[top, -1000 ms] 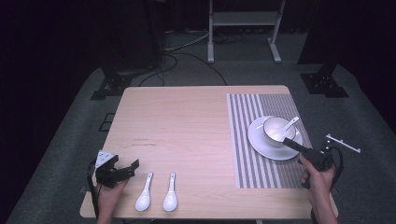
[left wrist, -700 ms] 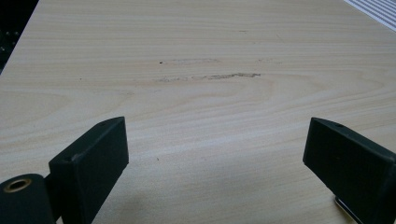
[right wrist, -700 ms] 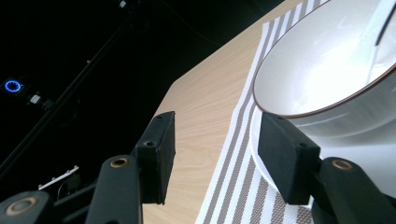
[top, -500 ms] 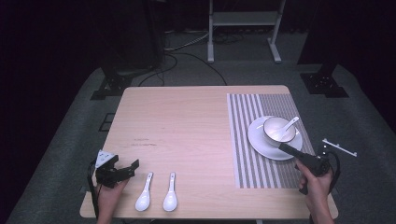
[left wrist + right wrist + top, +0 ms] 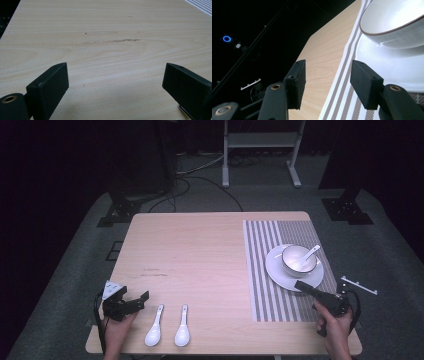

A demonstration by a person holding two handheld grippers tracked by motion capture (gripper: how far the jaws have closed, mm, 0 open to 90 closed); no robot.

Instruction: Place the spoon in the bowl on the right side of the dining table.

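High view: right gripper sits at the near rim of the plate on the striped mat, bowl with a spoon on that plate; left gripper rests beside two white spoons at the table's near edge. Left gripper view: jaws wide apart over bare wood, nothing between. Right gripper view: jaws apart and empty, tilted at the plate edge; likely next grab is a spoon, so level out first. No readable writing anywhere.

bowl on plate on mat, table right | two spoons front-left
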